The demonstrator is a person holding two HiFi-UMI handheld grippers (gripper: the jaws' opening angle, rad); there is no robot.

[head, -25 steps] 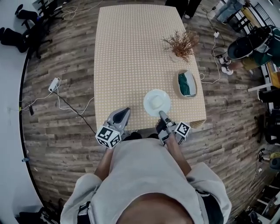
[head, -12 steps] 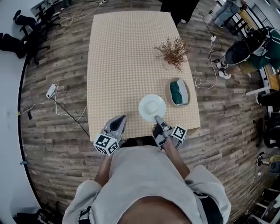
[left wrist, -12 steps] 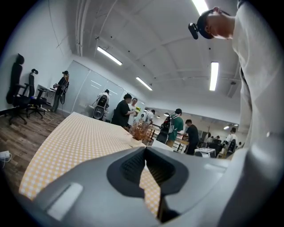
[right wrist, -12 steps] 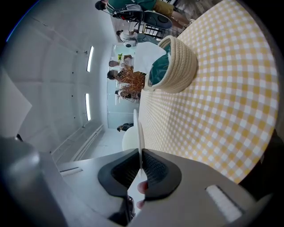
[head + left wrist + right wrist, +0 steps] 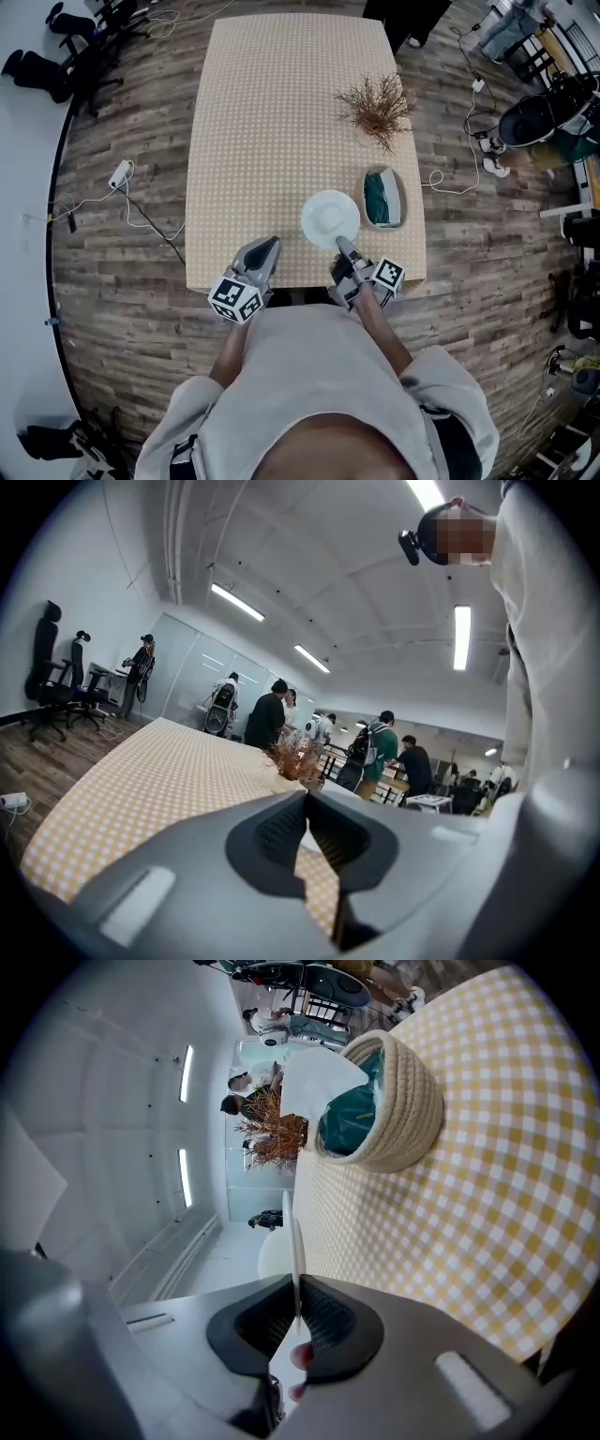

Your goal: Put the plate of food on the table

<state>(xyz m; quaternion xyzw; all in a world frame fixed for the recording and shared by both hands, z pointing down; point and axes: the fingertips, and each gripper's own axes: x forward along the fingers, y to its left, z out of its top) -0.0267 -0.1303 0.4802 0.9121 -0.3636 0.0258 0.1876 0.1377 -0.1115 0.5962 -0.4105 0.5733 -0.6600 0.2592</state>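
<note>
The white plate (image 5: 330,219) sits over the near right part of the checked table (image 5: 262,122), with a pale mound at its middle. My right gripper (image 5: 343,246) is shut on the plate's near rim. In the right gripper view the plate (image 5: 292,1241) shows edge-on as a thin white line running into the closed jaws of the right gripper (image 5: 297,1314). Whether the plate touches the cloth I cannot tell. My left gripper (image 5: 268,246) hovers at the table's front edge, left of the plate. Seen in its own view, the left gripper (image 5: 307,806) is shut on nothing.
A woven rope basket (image 5: 382,198) holding a teal cloth stands just right of the plate, and it also fills the upper right gripper view as the basket (image 5: 398,1110). A dried plant (image 5: 378,106) stands farther back. People, chairs and cables (image 5: 141,211) surround the table.
The plate has moved farther onto the table and closer to the basket, still held by the right gripper. The left gripper stayed at the front edge.
</note>
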